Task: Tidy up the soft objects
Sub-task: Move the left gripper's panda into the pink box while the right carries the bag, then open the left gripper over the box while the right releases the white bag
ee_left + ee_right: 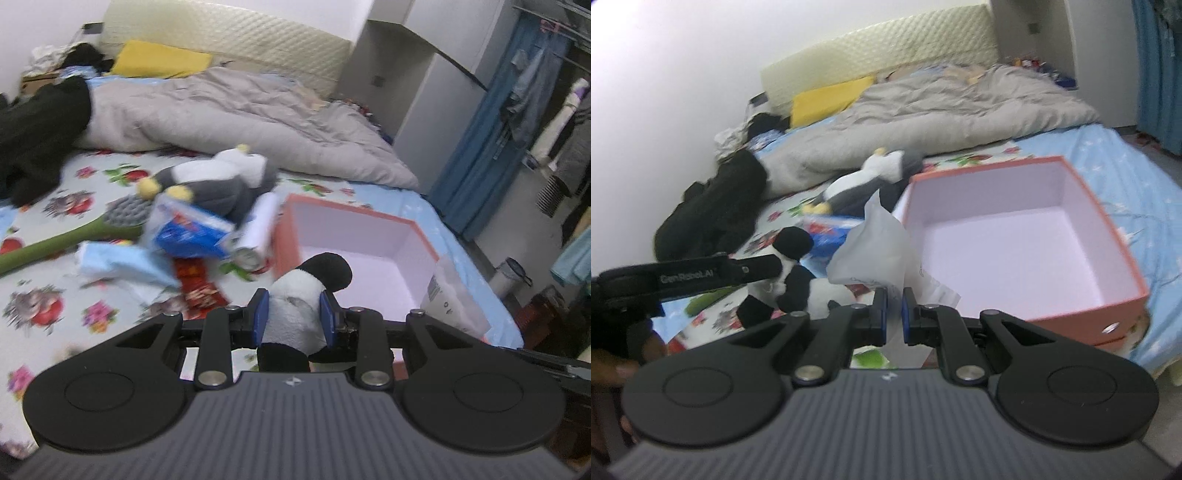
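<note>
My left gripper (293,317) is shut on a black-and-white panda plush (299,295), held up above the flowered sheet beside the box. The box (413,225) is salmon outside and white inside, and it stands open on the bed with nothing in it. In the right wrist view my right gripper (894,314) is shut on a thin white plastic bag (875,251), just left of the box's (1108,236) near corner. The panda (798,273) hangs at the left of that view. A grey-and-white penguin plush (221,181) lies behind the clutter.
A grey duvet (229,110), a yellow pillow (159,59) and a black garment (40,129) fill the far bed. A green-handled brush (92,225), a blue packet (192,232), a paper roll (258,229) and a red packet (195,284) lie left of the box. Blue curtain (491,140) on the right.
</note>
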The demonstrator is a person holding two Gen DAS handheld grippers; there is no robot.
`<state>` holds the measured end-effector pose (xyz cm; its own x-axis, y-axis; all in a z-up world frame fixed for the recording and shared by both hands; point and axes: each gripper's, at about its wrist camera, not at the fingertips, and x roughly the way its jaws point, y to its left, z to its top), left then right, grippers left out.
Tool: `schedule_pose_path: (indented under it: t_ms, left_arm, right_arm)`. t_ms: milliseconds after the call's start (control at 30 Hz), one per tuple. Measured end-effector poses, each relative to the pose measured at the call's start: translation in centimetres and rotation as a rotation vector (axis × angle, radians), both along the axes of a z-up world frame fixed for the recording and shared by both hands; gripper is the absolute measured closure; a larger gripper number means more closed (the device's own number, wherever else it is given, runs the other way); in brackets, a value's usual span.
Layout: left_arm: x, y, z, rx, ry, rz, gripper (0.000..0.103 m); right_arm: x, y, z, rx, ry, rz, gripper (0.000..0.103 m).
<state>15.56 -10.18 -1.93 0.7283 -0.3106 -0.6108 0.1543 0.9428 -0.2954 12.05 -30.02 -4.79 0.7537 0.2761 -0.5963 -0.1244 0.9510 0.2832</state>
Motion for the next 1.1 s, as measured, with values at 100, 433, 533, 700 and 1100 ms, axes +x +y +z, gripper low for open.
schedule_pose_path:
  t_ms: [100,433,533,700,1100]
  left_arm:
    - [2.4,-2.2,0.5,0.011,0.004,-0.044,0.068]
    - [13.3,-7.9,-0.6,0.045,0.169,-0.151,0.068]
    - [16.2,-9.2,-2.0,0.069,0.243,-0.177,0.068]
    - [19.2,-10.9,-4.5,0.128,0.342,-0.202,0.068]
    - [20.5,-11.5,-5.4,0.133,0.388,-0.218,0.053]
  right_arm:
    - [1.2,-1.8,0.3,-0.018,-0.004,-0.043,0.091]
    - [8.0,-7.6,-0.3,-0.048,0.051,-0.148,0.091]
    - [10.0,-8.5,-1.3,-0.071,0.104,-0.142,0.091]
    - [13.1,-9.2,-3.5,-0.029,0.208,-0.122,0.091]
    - [15.1,-9.4,-4.9,-0.058,0.273,-0.130,0.062]
